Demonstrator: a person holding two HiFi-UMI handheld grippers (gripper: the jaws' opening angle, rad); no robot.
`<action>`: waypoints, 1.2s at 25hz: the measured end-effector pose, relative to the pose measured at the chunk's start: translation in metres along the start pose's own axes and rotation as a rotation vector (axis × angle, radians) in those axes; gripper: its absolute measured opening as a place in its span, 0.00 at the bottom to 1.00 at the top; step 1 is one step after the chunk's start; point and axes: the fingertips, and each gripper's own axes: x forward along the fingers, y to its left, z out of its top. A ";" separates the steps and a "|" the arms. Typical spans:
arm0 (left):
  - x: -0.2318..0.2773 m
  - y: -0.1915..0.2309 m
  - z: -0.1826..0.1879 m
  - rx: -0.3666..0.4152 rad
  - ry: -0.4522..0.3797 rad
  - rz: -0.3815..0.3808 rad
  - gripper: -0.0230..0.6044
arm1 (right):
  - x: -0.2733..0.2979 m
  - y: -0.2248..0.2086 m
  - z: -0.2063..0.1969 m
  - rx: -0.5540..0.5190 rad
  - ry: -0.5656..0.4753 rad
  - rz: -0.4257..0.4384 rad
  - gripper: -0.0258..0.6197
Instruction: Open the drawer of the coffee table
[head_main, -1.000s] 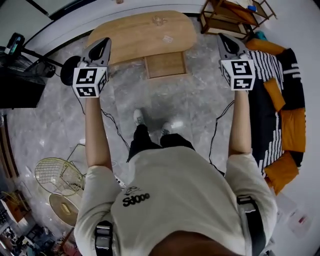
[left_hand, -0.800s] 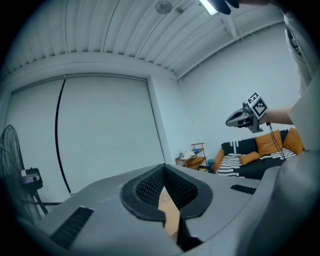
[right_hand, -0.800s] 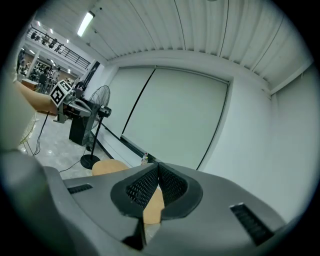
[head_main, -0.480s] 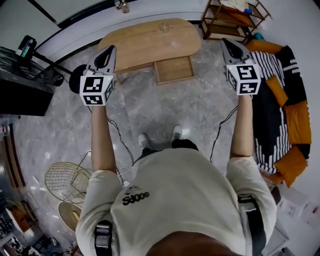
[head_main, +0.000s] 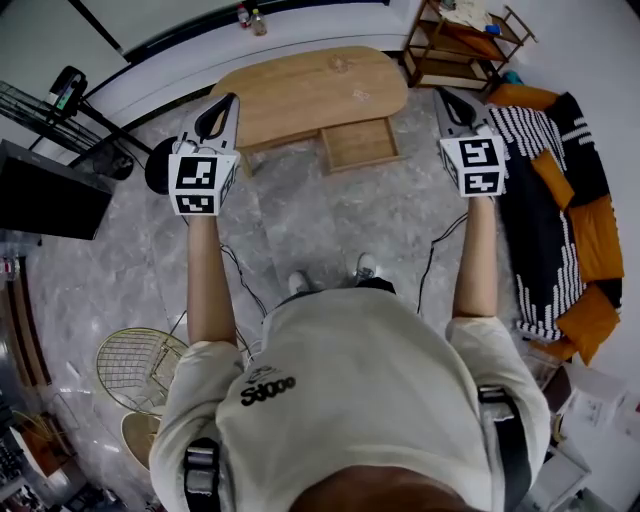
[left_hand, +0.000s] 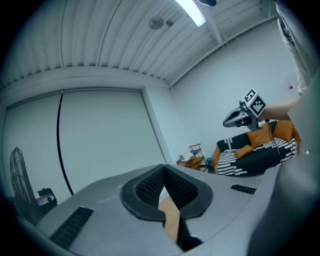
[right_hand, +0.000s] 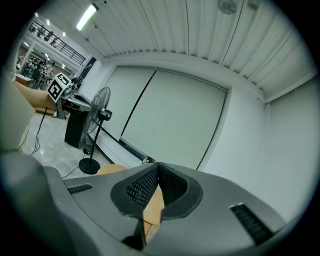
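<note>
And the drawer was out! The shallow light-wood drawer (head_main: 360, 143) stood pulled from the near side of the oval light-wood coffee table (head_main: 300, 85), open toward the person, with its bottom board showing. Both arms were stretched forward. The grey left gripper (head_main: 230, 100) hung in the air by the table's left end in the head view. The grey right gripper (head_main: 443, 93) hung off the table's right end. Neither touched table or drawer. In each gripper's own view the black ribbed fingers (left_hand: 150, 187) were pressed tip to tip and held nothing, and the right pair (right_hand: 142, 190) looked the same. The grey marble floor (head_main: 330, 220) spread between the person's feet and the drawer. A black-and-white striped sofa with orange cushions (head_main: 545, 190) lay at the right, and a black standing fan (right_hand: 101, 114) showed beyond the table.
</note>
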 end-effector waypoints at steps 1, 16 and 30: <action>-0.002 0.003 0.003 0.002 -0.007 -0.003 0.07 | -0.001 0.004 0.006 -0.003 -0.006 -0.001 0.05; 0.001 0.016 0.025 -0.009 -0.069 -0.025 0.07 | -0.004 0.022 0.056 -0.024 -0.077 0.000 0.05; 0.021 0.002 0.032 -0.003 -0.068 -0.032 0.07 | 0.008 0.011 0.051 -0.022 -0.097 0.040 0.05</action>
